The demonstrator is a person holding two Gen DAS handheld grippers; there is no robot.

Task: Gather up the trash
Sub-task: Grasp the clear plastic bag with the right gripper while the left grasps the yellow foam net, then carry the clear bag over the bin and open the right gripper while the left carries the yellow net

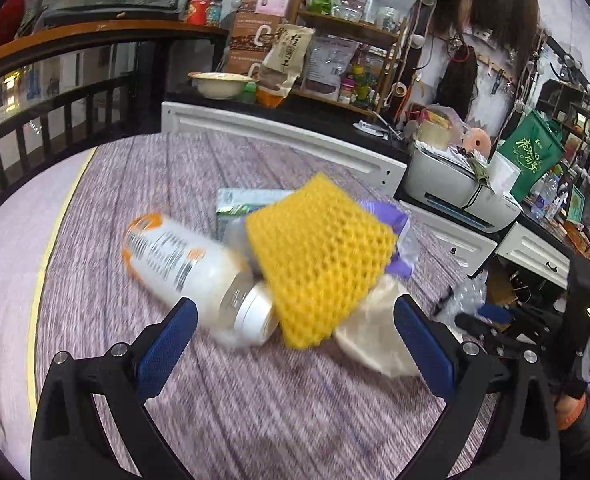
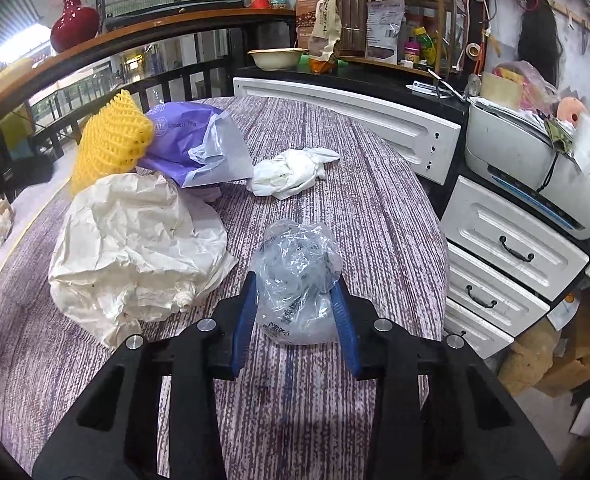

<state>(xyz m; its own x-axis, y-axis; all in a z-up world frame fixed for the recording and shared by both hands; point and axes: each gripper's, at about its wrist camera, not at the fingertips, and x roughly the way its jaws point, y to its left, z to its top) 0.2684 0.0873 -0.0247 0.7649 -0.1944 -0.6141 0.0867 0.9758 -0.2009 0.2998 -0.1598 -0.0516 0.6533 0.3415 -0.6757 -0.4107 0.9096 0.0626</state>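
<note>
1. My right tool [image 2: 295, 300] is pinched onto the clear plastic bag [image 2: 297, 276], on the surface [image 2: 375, 220] near its right edge.
2. My left tool [image 1: 295, 320] is wide, nothing held; bottle [image 1: 191, 260] & yellow foam net [image 1: 319, 260] lie just ahead.

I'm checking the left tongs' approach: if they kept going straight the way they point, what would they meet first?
Probably the yellow foam net, centred between the open left tongs. The lying white bottle has its cap end just left of that line and might be touched first; blur makes depth uncertain.
</note>
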